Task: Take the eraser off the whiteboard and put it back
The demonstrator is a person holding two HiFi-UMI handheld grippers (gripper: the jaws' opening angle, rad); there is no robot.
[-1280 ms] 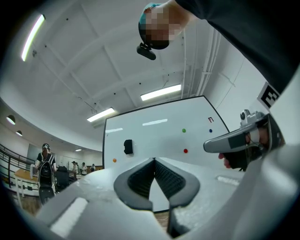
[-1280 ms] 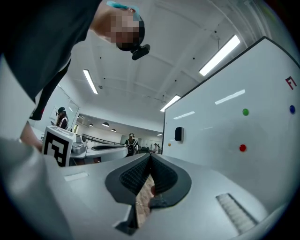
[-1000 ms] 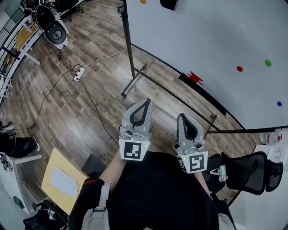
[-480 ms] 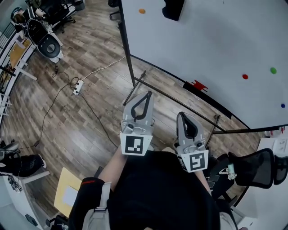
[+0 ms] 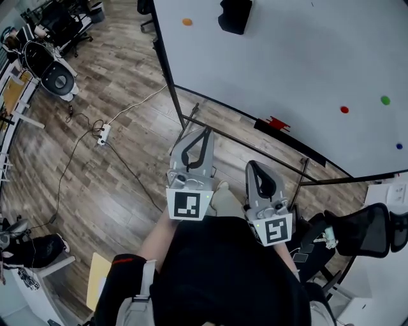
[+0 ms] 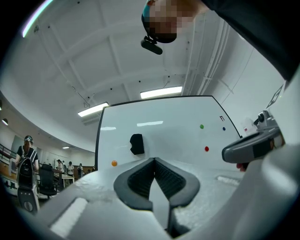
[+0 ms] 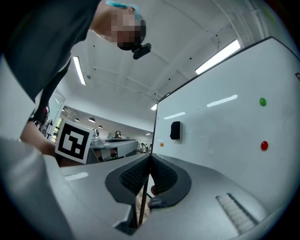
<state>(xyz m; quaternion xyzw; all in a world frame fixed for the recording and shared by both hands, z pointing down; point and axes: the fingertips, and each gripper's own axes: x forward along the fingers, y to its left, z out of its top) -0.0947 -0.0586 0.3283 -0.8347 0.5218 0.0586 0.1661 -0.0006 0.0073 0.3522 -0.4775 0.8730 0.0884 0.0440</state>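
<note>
A black eraser sticks high on the whiteboard, near its left side. It also shows in the left gripper view as the eraser and in the right gripper view as the eraser. My left gripper is held in front of my body, pointing at the board, shut and empty. The right gripper sits beside it, also shut with nothing held. Both are well short of the eraser.
Small round magnets dot the board: orange, red, green, blue. A red object lies on the board's tray. The stand's legs reach over the wood floor. A power strip with cables lies left; office chair right.
Both grippers and I have moved closer to the whiteboard; the eraser has come into view, lower and larger. Both grippers stay shut.
</note>
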